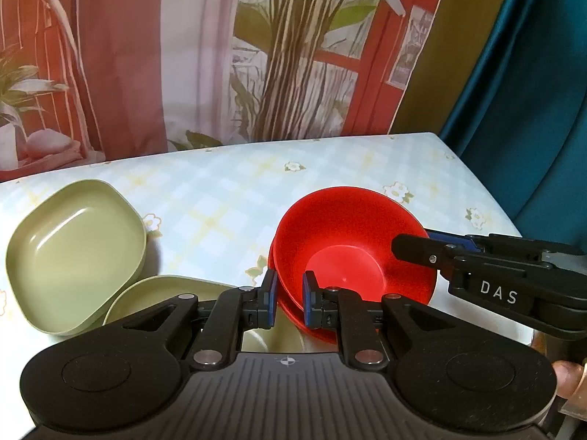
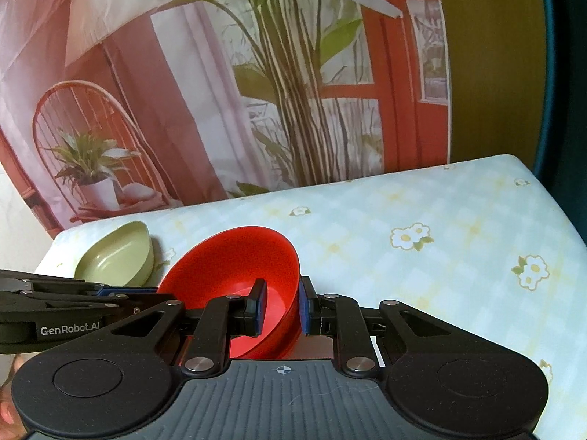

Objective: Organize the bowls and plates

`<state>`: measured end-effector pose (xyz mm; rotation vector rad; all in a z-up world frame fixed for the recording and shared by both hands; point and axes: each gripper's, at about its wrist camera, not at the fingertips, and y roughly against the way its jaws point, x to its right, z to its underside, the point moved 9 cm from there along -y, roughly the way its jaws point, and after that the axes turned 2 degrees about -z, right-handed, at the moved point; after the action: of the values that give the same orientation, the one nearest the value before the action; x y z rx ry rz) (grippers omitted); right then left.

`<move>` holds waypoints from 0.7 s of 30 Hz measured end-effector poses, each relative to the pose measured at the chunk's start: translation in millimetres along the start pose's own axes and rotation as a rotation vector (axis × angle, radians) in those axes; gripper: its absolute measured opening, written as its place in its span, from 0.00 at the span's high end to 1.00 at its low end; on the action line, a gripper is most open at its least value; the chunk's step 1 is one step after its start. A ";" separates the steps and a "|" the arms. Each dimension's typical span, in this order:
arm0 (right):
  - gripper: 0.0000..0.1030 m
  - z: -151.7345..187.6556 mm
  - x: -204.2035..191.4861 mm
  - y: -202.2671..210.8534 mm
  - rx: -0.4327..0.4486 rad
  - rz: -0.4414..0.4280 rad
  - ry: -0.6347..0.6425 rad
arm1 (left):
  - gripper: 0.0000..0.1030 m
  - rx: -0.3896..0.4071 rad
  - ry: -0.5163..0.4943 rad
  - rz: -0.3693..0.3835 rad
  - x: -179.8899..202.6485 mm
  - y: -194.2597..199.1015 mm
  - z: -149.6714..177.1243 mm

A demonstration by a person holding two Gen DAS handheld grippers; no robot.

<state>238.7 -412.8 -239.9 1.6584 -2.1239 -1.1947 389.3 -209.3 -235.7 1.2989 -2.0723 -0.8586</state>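
Both claws clench one red bowl (image 1: 352,256) from opposite sides. Left claw (image 1: 290,302) pinches its near rim, one pad inside, one outside; right claw (image 2: 280,308) grips the far-right rim likewise. Under it sits a second red bowl (image 1: 315,330), nested. Left of the left claw lie two green plates (image 1: 73,253), one overlapping the other (image 1: 165,297), on the flowered tablecloth (image 1: 330,168).

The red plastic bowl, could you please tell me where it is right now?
The red plastic bowl is nested in a second red bowl at mid-table, both hand-held grippers clamped on its rim, right of two green plastic dishes.
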 end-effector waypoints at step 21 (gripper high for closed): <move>0.78 5.3 2.5 2.8 0.002 0.027 0.008 | 0.78 0.011 -0.005 -0.009 1.1 5.8 1.5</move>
<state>232.6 -412.3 -242.2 1.6276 -2.1359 -1.1764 384.4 -208.0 -232.1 1.3146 -2.0794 -0.8566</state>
